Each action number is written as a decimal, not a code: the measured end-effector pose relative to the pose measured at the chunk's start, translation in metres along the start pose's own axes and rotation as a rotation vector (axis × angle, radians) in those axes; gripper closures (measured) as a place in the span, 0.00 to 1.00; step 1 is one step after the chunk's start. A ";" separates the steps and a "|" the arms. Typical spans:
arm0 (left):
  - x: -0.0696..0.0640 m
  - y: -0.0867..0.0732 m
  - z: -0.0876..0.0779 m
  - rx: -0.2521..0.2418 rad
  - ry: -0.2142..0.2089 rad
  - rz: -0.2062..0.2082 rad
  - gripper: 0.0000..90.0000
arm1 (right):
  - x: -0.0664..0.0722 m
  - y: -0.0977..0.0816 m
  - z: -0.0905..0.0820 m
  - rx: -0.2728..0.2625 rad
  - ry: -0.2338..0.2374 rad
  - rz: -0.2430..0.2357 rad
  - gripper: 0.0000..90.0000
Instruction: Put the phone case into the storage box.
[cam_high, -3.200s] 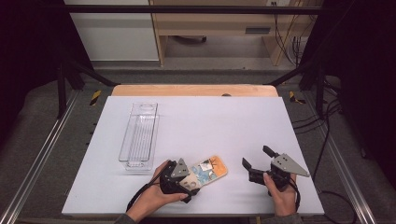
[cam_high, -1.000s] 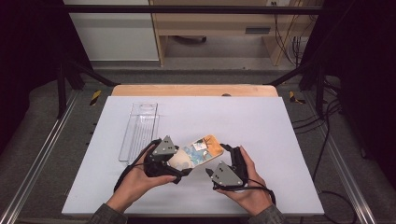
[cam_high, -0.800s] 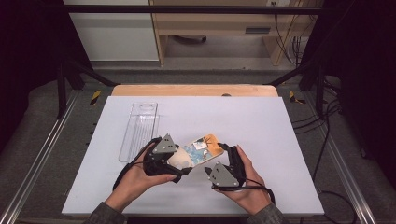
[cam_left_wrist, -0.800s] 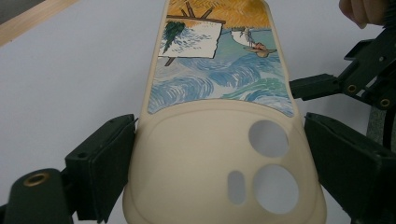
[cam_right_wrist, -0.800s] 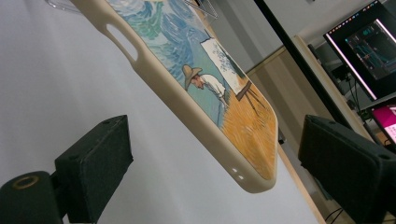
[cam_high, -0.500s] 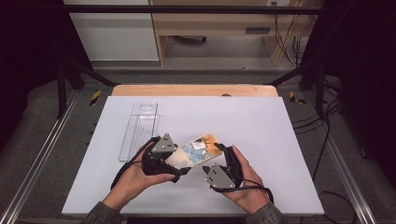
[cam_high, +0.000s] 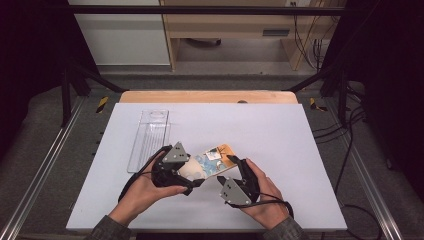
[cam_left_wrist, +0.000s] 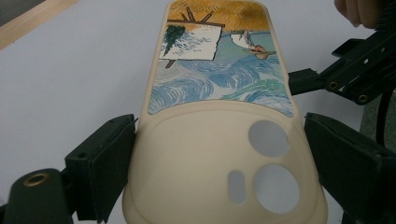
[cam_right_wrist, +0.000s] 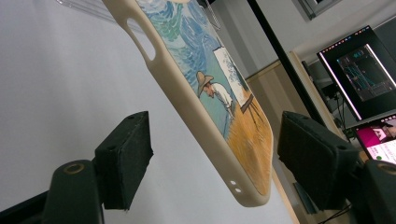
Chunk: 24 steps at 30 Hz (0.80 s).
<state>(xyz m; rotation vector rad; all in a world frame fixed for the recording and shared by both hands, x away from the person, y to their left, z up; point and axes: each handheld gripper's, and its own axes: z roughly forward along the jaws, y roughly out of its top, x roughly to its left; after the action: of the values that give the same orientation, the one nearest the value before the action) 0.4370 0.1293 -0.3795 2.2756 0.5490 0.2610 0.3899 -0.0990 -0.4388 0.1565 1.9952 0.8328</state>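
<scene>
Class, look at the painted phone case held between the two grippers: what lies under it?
Under the phone case lies bare white table. The patch directly beneath it is covered.

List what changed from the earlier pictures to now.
The right tool crossed from the table's right side to the phone case; its jaws have just been closing around the case's end, not yet pressing. The left tool lifted the case slightly. The clear tray stayed put.
</scene>
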 end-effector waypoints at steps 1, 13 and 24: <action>0.000 0.000 0.000 0.001 0.000 0.002 0.12 | 0.000 0.000 0.000 0.000 -0.002 -0.003 0.30; -0.001 0.001 0.000 0.001 -0.015 -0.009 0.12 | 0.006 0.005 0.004 -0.003 -0.004 -0.062 0.45; 0.003 0.003 0.000 0.007 -0.037 -0.045 0.12 | 0.014 0.010 0.005 0.000 -0.022 -0.163 0.73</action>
<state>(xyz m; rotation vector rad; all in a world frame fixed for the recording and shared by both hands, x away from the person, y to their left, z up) 0.4407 0.1293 -0.3771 2.2668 0.5821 0.1946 0.3843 -0.0824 -0.4444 0.0025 1.9582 0.7231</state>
